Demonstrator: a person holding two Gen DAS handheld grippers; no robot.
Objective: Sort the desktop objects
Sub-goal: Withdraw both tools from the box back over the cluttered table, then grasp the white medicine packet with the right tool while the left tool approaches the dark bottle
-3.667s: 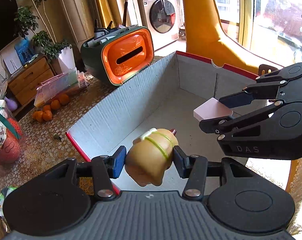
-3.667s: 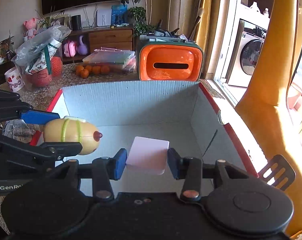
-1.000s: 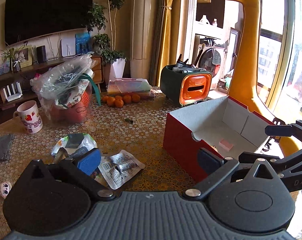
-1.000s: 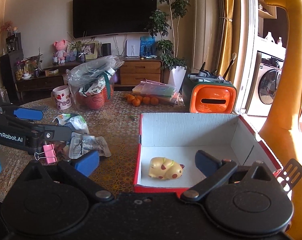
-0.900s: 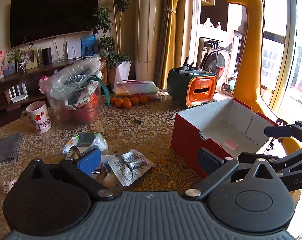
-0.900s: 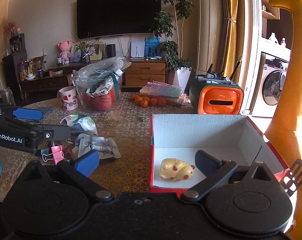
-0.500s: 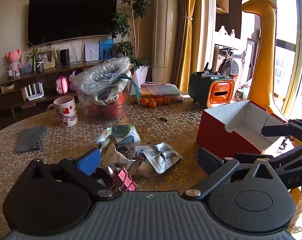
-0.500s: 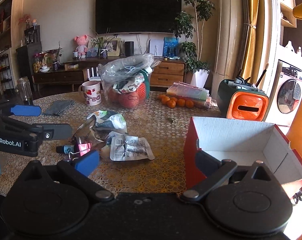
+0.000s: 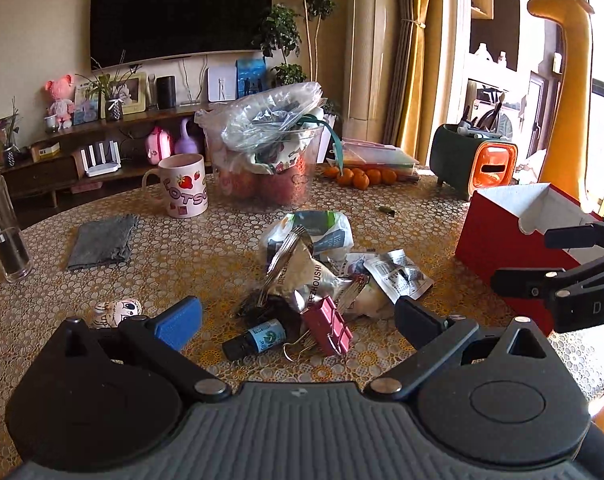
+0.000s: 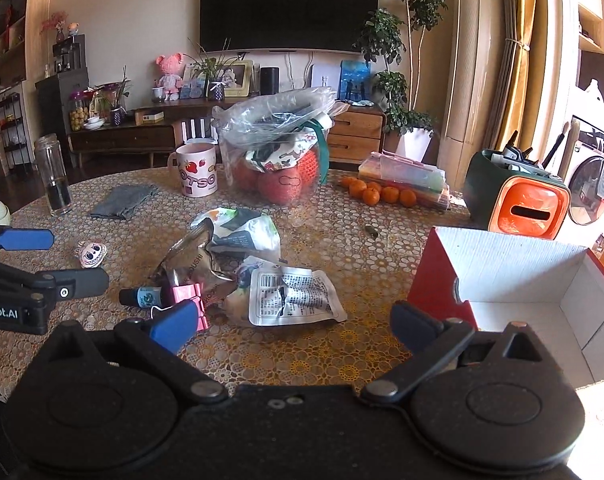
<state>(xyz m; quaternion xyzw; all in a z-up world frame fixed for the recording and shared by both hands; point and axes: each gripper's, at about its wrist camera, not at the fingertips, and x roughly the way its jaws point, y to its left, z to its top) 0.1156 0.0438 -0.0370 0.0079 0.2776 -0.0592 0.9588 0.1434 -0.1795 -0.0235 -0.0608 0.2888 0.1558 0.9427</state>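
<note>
With the toy and pink pad dropped in the red box, both the left tool and right tool are now held wide apart and empty over the bench clutter, where the pink binder clip is lined up next.

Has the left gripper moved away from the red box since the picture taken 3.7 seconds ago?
Yes. The left gripper was over the inside of the red box; now it has drawn back and leftward, open and empty above the clutter, with the box far to its right.
</note>
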